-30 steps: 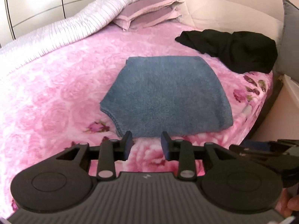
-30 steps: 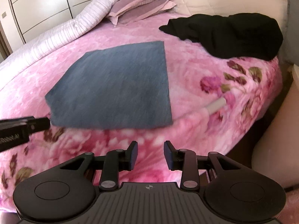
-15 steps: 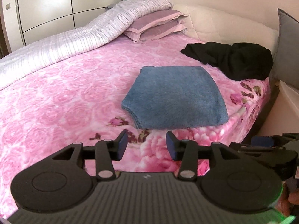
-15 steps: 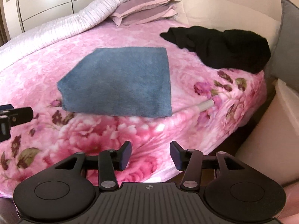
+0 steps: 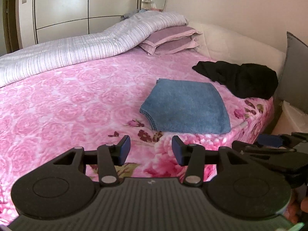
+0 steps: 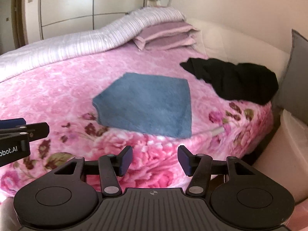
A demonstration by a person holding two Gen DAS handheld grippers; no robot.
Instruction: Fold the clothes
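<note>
Nearest, the left gripper (image 5: 151,149) hangs over the bed's near edge, its jaws spread and empty. The right gripper (image 6: 155,160) is beside it, jaws likewise apart with nothing between them. Beyond both, well apart from the fingertips, the folded blue cloth (image 5: 184,105) lies flat on the pink floral blanket (image 5: 67,100), near the bed's right edge. Farther on, a crumpled black garment (image 5: 242,79) sits at the right edge by the headboard. Farthest, the pillows (image 5: 169,42) and striped quilt (image 5: 77,48).
</note>
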